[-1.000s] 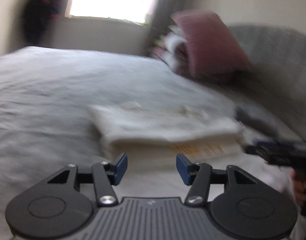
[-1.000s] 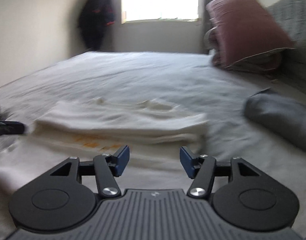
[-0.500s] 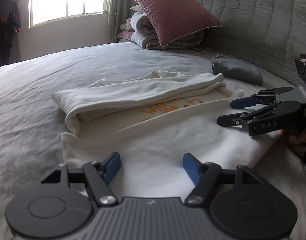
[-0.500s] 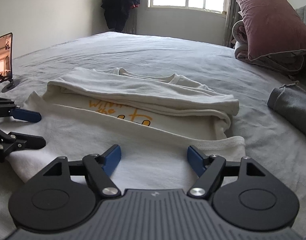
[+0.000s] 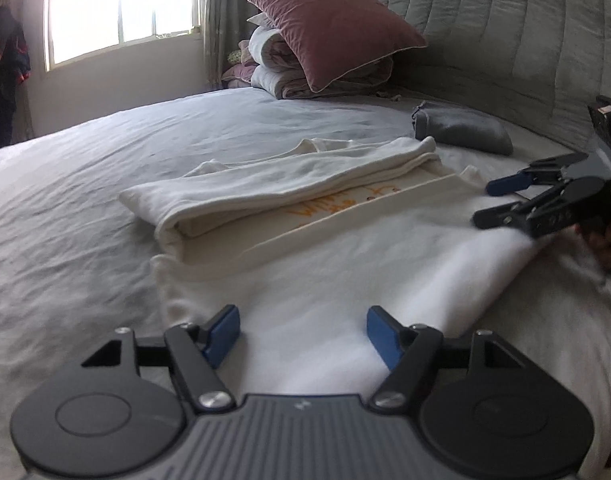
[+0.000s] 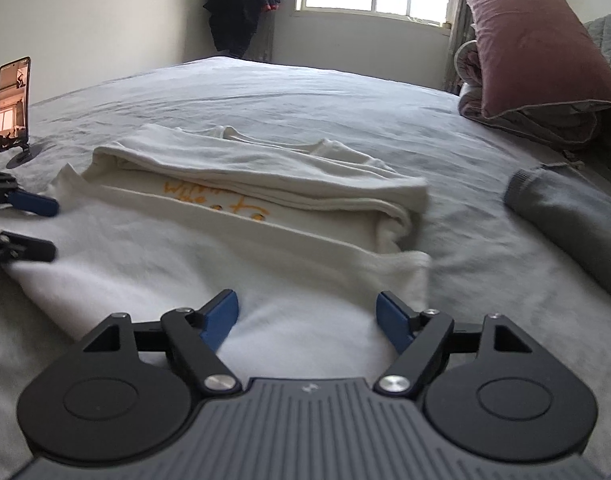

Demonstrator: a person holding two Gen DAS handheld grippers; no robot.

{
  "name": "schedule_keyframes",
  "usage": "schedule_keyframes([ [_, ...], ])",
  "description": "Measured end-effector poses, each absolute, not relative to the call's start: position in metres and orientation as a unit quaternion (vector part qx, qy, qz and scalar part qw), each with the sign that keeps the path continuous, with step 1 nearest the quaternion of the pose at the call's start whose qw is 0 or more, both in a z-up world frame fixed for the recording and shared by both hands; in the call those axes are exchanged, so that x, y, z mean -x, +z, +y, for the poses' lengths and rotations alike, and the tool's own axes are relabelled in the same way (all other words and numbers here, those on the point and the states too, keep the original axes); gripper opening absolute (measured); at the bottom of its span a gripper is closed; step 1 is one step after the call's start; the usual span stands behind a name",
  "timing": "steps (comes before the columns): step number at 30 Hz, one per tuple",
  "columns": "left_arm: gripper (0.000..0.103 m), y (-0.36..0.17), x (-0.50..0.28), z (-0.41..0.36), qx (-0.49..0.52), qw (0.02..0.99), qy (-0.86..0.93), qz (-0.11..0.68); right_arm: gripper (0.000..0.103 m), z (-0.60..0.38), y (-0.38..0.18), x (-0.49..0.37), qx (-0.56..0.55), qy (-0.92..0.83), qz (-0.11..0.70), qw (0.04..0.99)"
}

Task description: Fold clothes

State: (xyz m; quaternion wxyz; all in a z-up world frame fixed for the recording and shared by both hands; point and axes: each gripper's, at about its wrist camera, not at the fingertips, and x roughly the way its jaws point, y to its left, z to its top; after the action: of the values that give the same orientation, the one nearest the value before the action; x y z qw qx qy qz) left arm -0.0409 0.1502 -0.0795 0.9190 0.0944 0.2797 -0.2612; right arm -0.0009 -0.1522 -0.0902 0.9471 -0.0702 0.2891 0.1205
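Observation:
A white T-shirt (image 5: 345, 248) with orange lettering lies partly folded on the grey bed (image 5: 65, 208); its far part is folded over toward me, and the near part lies flat. My left gripper (image 5: 303, 330) is open and empty over the shirt's near left edge. My right gripper (image 6: 307, 314) is open and empty over the shirt's (image 6: 233, 240) near right edge. The right gripper also shows at the right of the left wrist view (image 5: 501, 204), and the left gripper at the left of the right wrist view (image 6: 37, 226); both are open.
A folded grey garment (image 5: 461, 132) lies beside the shirt near the padded headboard (image 5: 505, 40). A pink pillow (image 5: 333, 24) rests on rolled bedding. A phone on a stand (image 6: 13, 104) stands at the bed's left edge. Dark clothes (image 6: 241, 4) hang by the window.
Both grippers have come down closer to the shirt's near edge over the last second. The views have steadied and the shirt has not changed shape.

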Motion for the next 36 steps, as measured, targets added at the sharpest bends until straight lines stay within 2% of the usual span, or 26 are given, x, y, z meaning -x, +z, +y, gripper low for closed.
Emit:
schedule_keyframes([
  [4, 0.072, -0.071, 0.043, 0.165, -0.088, 0.916, -0.253, 0.298, 0.081, -0.166, -0.087, 0.010, 0.064, 0.105, 0.299, 0.946],
  [12, 0.072, -0.042, 0.027, 0.187, -0.002, 0.901, -0.225, 0.371, 0.081, -0.197, -0.069, 0.013, -0.019, 0.057, 0.347, 0.936],
  [17, 0.072, -0.045, 0.008, 0.222, 0.120, 0.853, -0.205, 0.464, 0.081, -0.227, -0.061, 0.013, -0.108, 0.061, 0.398, 0.909],
  [22, 0.053, -0.064, 0.003, 0.248, 0.196, 0.800, -0.241, 0.513, 0.081, -0.263, -0.065, 0.014, -0.240, 0.087, 0.445, 0.859],
  [26, 0.048, -0.080, 0.001, 0.260, 0.242, 0.765, -0.277, 0.528, 0.070, -0.278, -0.070, 0.013, -0.290, 0.130, 0.479, 0.818],
  [34, 0.047, -0.101, -0.001, 0.253, 0.296, 0.730, -0.310, 0.532, 0.066, -0.259, -0.084, 0.009, -0.311, 0.192, 0.496, 0.787],
  [36, 0.045, -0.101, -0.001, 0.251, 0.305, 0.728, -0.304, 0.534, 0.054, -0.256, -0.087, 0.003, -0.318, 0.201, 0.500, 0.780],
])
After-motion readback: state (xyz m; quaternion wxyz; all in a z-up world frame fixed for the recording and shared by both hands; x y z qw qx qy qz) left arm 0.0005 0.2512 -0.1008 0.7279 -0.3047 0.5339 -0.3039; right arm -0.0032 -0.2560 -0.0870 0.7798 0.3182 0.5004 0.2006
